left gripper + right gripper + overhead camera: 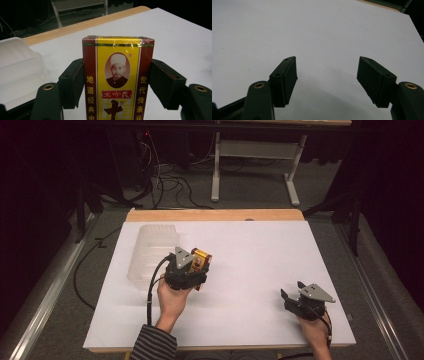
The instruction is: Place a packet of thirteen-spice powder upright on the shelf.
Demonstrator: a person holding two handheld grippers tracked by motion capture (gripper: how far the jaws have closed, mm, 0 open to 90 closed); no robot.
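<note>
The white table [260, 265] spreads beneath both claws; a clear plastic tray [150, 252] lies just to the left of the left claw [192, 270], touching nothing it holds; that claw's jaws press on both sides of a red and yellow box [117, 80], which stands upright between them, lifted off the surface; the right claw [295, 297] sits well apart to the right, its jaws spread wide with nothing between them, only bare table ahead.
</note>
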